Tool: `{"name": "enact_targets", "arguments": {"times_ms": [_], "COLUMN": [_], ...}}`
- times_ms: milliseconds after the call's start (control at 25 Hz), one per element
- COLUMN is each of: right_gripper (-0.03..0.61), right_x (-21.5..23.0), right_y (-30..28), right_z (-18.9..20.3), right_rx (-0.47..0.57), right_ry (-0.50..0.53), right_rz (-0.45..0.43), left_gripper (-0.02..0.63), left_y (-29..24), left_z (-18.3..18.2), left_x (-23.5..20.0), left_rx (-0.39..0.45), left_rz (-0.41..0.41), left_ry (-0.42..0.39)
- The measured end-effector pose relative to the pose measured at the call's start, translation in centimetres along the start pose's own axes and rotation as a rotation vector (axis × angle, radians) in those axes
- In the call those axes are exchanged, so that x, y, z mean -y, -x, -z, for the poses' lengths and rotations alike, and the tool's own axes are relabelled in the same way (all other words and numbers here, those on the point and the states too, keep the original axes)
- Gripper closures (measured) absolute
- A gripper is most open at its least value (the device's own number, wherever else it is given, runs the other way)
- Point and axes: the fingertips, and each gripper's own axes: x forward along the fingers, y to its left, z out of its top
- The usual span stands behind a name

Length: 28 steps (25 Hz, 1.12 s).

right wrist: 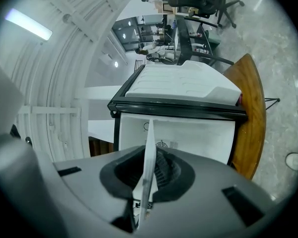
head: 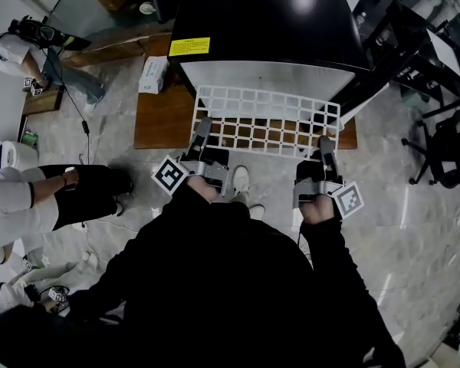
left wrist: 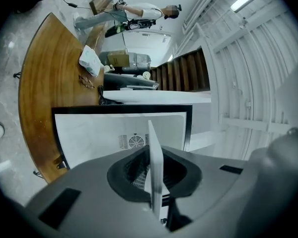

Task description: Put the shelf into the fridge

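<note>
Care needed over level: best kept flat, pushed evenly from both ends, fed straight into the fridge (head: 291, 29). Pinched the shelf (head: 268, 117) at its near-left edge with the left gripper (head: 202, 129), near-right with the right gripper (head: 324, 142); lay flat ahead of both, far edge at the fridge's open front.
</note>
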Motion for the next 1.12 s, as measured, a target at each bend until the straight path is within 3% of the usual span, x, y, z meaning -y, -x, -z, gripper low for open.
{"name": "enact_targets", "arguments": {"times_ms": [360,1120], "right_gripper": [0.548,0.548], "right_x": [0.4,1.1], "right_y": [-4.8,-5.5], "right_z": [-0.5,-0.5], "right_rx": [-0.009,0.001], "right_ry": [-0.012,-0.060], "right_rz": [0.019,0.058], "left_gripper": [0.583,0.581], "left_y": [-4.4,-4.4], "left_z": [-1.7,-1.8], "left_x": [-1.2,-1.6], "left_rx": [0.006,0.023], "left_rz": [-0.030,-0.052], "left_ry": [0.016,0.061]}}
